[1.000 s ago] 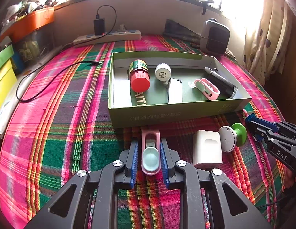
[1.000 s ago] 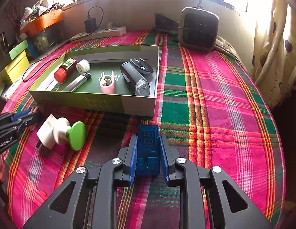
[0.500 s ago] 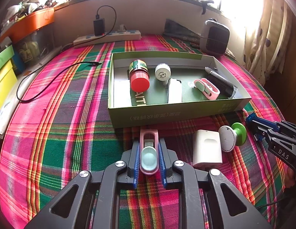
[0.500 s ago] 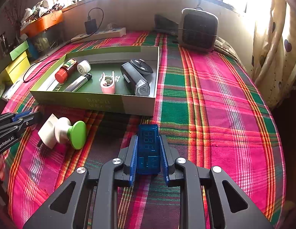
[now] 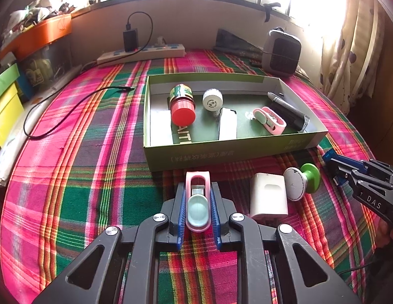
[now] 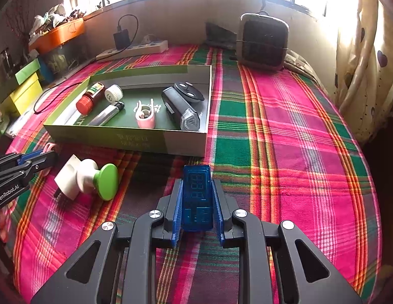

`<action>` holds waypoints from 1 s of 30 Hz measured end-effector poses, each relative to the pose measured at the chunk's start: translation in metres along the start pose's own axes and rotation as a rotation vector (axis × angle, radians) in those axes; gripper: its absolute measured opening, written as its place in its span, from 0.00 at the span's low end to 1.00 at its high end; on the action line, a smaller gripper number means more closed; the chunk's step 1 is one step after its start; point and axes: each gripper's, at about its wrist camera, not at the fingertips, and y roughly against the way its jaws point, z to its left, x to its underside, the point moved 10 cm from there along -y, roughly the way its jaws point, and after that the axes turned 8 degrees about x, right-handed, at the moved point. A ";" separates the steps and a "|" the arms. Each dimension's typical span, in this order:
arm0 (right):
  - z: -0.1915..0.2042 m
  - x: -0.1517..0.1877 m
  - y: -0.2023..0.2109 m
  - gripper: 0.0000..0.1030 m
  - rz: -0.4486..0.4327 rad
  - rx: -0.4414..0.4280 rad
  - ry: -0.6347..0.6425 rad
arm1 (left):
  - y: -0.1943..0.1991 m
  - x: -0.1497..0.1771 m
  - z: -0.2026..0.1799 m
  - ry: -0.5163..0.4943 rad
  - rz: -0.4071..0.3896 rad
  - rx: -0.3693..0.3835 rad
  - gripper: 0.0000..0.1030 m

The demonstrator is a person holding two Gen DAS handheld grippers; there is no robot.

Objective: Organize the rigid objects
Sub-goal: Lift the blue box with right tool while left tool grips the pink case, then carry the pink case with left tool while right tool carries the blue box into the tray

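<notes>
**Both grippers loaded, box just ahead**

The left gripper point(image 5: 197, 202) has its jaws clenched on a pink clip point(image 5: 198, 200) with a pale mint pad, gripped along its long sides with the looped end poking out forward. The right gripper point(image 6: 197, 200) has its jaws clenched on a small blue display module point(image 6: 197, 195), also held by its long edges, digits facing up. Both items sit low over the plaid cloth point(image 5: 82, 167), close to the front wall of the green box point(image 5: 221, 152).

The step in hand looks like carrying each piece over that wall and setting it inside. To do it well, lift enough for the protruding end to clear the rim before moving forward; a low approach would likely catch the cardboard and shove the box. Inside, free floor shows at the left end, beside the red-capped bottle point(image 5: 182, 103), and a strip between the white bottle point(image 5: 212, 99) and the second pink clip point(image 5: 270, 120). The right end is crowded by a black bike light point(image 6: 182, 111) and a key fob point(image 6: 189, 91), so the module probably fits better nearer the middle. Lower until the piece rests flat, then part the jaws and back straight out.

A white charger point(image 5: 268, 197) and a green-topped knob point(image 5: 301, 182) lie touching on the cloth between the two grippers, not yet boxed; keep them from being nudged during the lift.
</notes>
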 end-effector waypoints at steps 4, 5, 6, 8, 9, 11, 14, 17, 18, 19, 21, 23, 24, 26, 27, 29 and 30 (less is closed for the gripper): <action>0.002 -0.004 0.006 0.22 -0.016 -0.026 -0.006 | 0.006 -0.002 -0.002 -0.001 -0.013 0.004 0.16; 0.002 -0.004 0.007 0.22 -0.020 -0.029 -0.007 | 0.007 -0.003 -0.002 -0.002 -0.016 0.006 0.16; 0.002 -0.005 0.008 0.22 -0.023 -0.031 -0.009 | 0.009 -0.004 -0.003 -0.005 -0.019 0.006 0.16; 0.001 -0.007 0.012 0.22 -0.031 -0.039 -0.016 | 0.012 -0.006 -0.004 -0.011 -0.026 0.004 0.16; 0.002 -0.007 0.013 0.22 -0.033 -0.045 -0.020 | 0.014 -0.006 -0.005 -0.014 -0.028 0.003 0.16; 0.002 -0.009 0.016 0.22 -0.039 -0.051 -0.021 | 0.017 -0.009 -0.006 -0.017 -0.037 0.005 0.16; 0.003 -0.014 0.021 0.22 -0.050 -0.058 -0.017 | 0.022 -0.012 -0.008 -0.023 -0.045 0.009 0.16; 0.005 -0.019 0.027 0.22 -0.065 -0.070 -0.018 | 0.025 -0.015 -0.010 -0.027 -0.051 0.015 0.16; 0.005 -0.020 0.028 0.22 -0.067 -0.073 -0.019 | 0.025 -0.016 -0.010 -0.030 -0.054 0.016 0.16; 0.005 -0.021 0.029 0.22 -0.070 -0.074 -0.019 | 0.026 -0.018 -0.011 -0.033 -0.057 0.017 0.16; 0.006 -0.023 0.030 0.22 -0.074 -0.075 -0.016 | 0.027 -0.020 -0.012 -0.036 -0.059 0.023 0.16; 0.007 -0.027 0.032 0.22 -0.079 -0.078 -0.011 | 0.028 -0.023 -0.013 -0.032 -0.061 0.036 0.16; 0.007 -0.030 0.033 0.22 -0.083 -0.080 -0.009 | 0.027 -0.024 -0.012 -0.031 -0.060 0.037 0.16; 0.008 -0.035 0.036 0.22 -0.093 -0.084 -0.005 | 0.027 -0.028 -0.012 -0.033 -0.062 0.042 0.16; 0.009 -0.039 0.038 0.22 -0.099 -0.088 -0.001 | 0.027 -0.030 -0.012 -0.033 -0.063 0.043 0.16; 0.011 -0.045 0.039 0.22 -0.106 -0.094 0.003 | 0.027 -0.034 -0.012 -0.033 -0.067 0.048 0.16; 0.012 -0.047 0.039 0.22 -0.108 -0.097 0.004 | 0.027 -0.035 -0.013 -0.034 -0.070 0.050 0.16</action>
